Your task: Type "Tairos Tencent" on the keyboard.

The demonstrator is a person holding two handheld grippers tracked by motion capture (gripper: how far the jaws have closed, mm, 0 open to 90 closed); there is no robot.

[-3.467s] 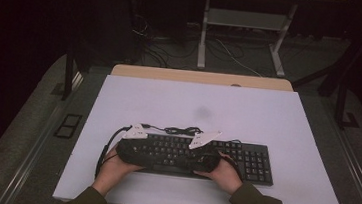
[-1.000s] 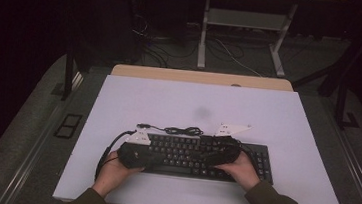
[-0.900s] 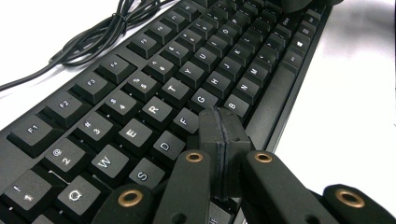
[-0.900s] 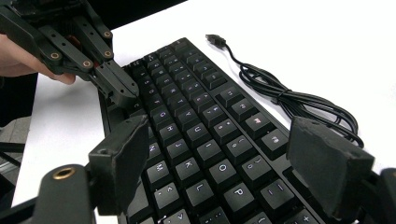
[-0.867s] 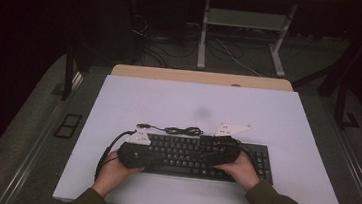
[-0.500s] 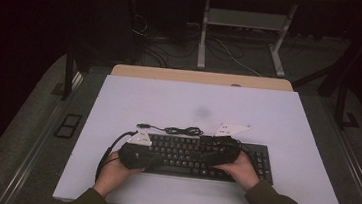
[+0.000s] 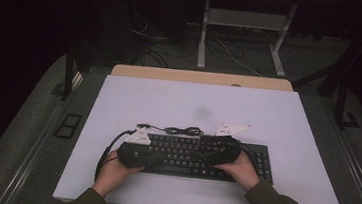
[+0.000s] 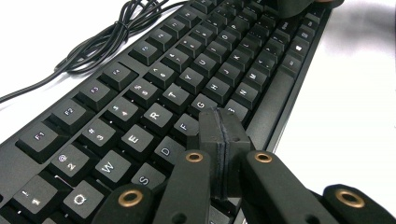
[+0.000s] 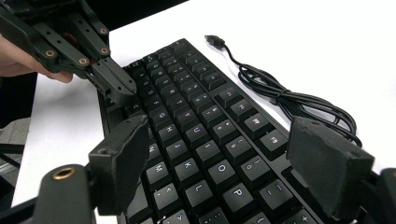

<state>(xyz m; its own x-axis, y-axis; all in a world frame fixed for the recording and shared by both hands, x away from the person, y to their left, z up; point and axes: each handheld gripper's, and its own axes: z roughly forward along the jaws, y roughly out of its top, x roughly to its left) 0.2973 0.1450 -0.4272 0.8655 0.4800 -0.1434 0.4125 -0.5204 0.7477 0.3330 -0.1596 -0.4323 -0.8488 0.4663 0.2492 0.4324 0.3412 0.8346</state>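
A: Biggest thing first?

B: Table (image 7: 287, 122), flat, matte, pale lilac-white top, rectangular, with a light wood strip along the far edge.

A: Next?

B: Keyboard (image 7: 259, 157), black plastic, long rectangle, lying flat on the near half of the table, a bit right of centre. Keycaps are squarish and slightly dished with white legends, matte with a faint sheen. The frame edge is smooth and glossy.

A: Hands?

B: Person's sleeves come in from the near edge, olive fabric. The left gripper (image 8: 224, 135) sits over the keyboard's left end, the right gripper (image 9: 229, 158) over the middle-right keys.

A: Left gripper state?

B: Clenched, nothing in it. The two black rubbery pads are pressed flat together, seam visible, tip down at the keys around F and G; can't tell if it's touching. Linkage arms are black with brass-coloured rivets.

A: Right one?

B: Released, jaws wide apart. Blocky black pads with a rough, worn surface straddle the key rows above the O, P and L area, gripping nothing.

A: Smaller stuff?

B: Cable (image 7: 183, 131), thin black, round, loosely bundled just behind the keyboard on the table. It ends in a small plug (image 9: 214, 39), lying free on the white surface.
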